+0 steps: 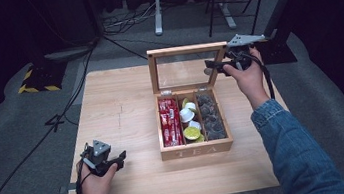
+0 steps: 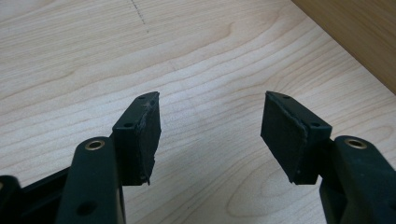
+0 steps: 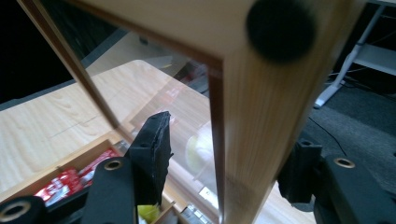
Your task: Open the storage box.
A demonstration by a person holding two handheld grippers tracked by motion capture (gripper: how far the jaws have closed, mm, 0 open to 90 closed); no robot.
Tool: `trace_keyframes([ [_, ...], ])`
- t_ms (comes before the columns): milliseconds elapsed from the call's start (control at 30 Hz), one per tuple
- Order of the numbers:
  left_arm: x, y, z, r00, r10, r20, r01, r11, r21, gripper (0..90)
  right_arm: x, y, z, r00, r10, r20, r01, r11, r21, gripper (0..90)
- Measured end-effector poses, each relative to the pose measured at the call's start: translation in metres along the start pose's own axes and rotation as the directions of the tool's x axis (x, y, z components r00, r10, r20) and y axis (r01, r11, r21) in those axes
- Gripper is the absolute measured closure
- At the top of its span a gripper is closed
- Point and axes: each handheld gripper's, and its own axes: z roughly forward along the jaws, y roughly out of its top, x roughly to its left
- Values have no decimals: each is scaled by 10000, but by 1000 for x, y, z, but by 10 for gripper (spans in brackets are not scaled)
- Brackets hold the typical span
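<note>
Tongs at an open tea box, lid upright.

Low left of the high view, the left tongs (image 1: pixel 118 160) rest on the bench (image 1: pixel 112 115), spread wide and empty. At centre sits the box (image 1: pixel 196 149), holding red packets (image 1: pixel 169 122), pods (image 1: pixel 191 122) and dark pieces (image 1: pixel 211 114). Upper right, the right tongs (image 1: pixel 214 66) straddle the lid (image 1: pixel 181 50) frame's edge; whether they pinch it I cannot tell. Best to swing the lid slowly about its hinge, gripping frame, not pane.
</note>
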Motion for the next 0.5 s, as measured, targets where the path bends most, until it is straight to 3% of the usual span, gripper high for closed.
trace_keyframes([
  [200,1,-1,3,9998,41,176,-42,9999,95,380,-17,-9,28,9986,360,394,-380,9979,527,462],
  [367,1,-1,6,9996,29,292,-35,9998,182,376,-26,-15,42,9960,757,468,-774,9963,367,434],
  [500,1,-2,8,9994,-46,343,37,9996,265,375,-30,-18,49,9953,760,596,-794,9952,573,416],
])
